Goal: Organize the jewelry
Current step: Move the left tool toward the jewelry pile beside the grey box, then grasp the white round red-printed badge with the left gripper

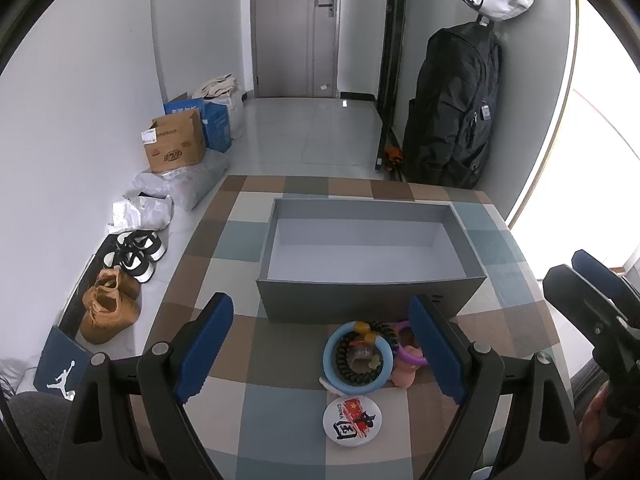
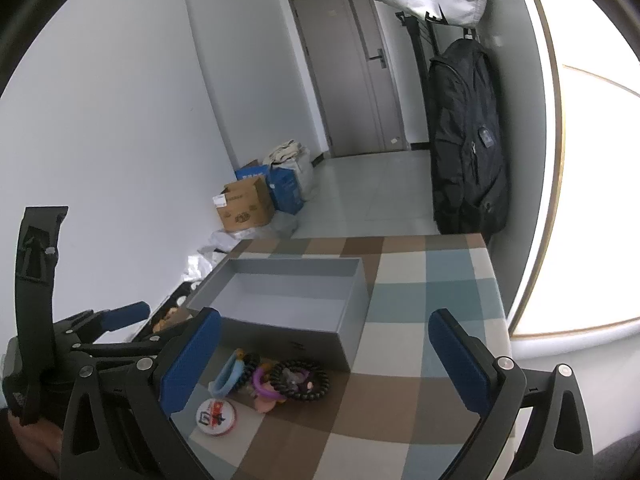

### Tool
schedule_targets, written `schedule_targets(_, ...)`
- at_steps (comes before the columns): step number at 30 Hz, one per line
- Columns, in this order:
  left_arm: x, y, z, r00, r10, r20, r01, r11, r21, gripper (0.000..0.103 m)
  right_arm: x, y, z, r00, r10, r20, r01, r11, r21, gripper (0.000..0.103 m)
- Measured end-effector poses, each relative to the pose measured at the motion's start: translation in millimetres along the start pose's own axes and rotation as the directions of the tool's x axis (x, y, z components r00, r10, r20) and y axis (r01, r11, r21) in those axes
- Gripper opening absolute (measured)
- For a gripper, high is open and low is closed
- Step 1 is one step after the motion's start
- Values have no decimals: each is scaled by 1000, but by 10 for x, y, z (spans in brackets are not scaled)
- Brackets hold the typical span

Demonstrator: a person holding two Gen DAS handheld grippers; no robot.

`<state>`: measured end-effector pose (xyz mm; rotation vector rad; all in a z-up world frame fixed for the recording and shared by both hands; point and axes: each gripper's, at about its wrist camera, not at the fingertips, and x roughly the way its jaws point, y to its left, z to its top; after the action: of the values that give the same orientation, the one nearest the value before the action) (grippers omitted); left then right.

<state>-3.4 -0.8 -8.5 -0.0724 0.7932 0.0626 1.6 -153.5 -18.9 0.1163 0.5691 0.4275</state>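
A pile of jewelry lies on the checkered table in front of an empty grey box (image 1: 372, 278): a light blue bangle (image 1: 332, 344), a black coiled bracelet (image 1: 352, 376), a purple ring (image 1: 412, 356), a pink trinket (image 1: 404, 376) and a round white badge (image 1: 352, 420). My left gripper (image 1: 320, 340) is open above the pile, which sits between its blue pads. The box (image 2: 280, 300), the black bracelet (image 2: 316, 384), the bangle (image 2: 228, 378) and the badge (image 2: 216, 416) also show in the right wrist view. My right gripper (image 2: 324, 356) is open and empty, to the right of the pile.
Shoes (image 1: 112, 308), cardboard boxes (image 1: 176, 146) and plastic bags (image 1: 152, 208) lie on the floor left of the table. A black backpack (image 1: 452, 104) hangs beyond the table's far right corner. The table's right edge (image 2: 500, 300) runs along a bright window.
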Motion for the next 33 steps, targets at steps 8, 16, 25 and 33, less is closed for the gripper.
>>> schedule_targets(8, 69, 26, -68, 995, -64, -82, 62, 998, -17, 87, 44, -8, -11, 999, -22, -29, 22, 1000, -16, 103)
schedule_targets(16, 130, 20, -340, 961, -139, -238, 147, 989, 17, 86, 168, -76, -15, 993, -30, -113, 32, 999, 17, 103)
schedule_targets(25, 280, -130, -468, 923, -139, -360, 175, 982, 67, 59, 242, -151, -32, 988, -8, -155, 17, 998, 60, 103)
schedule_targets(33, 311, -164, -536, 923, -127, -363, 177, 978, 110, 37, 212, -264, -17, 987, 2, -164, 19, 992, 122, 103)
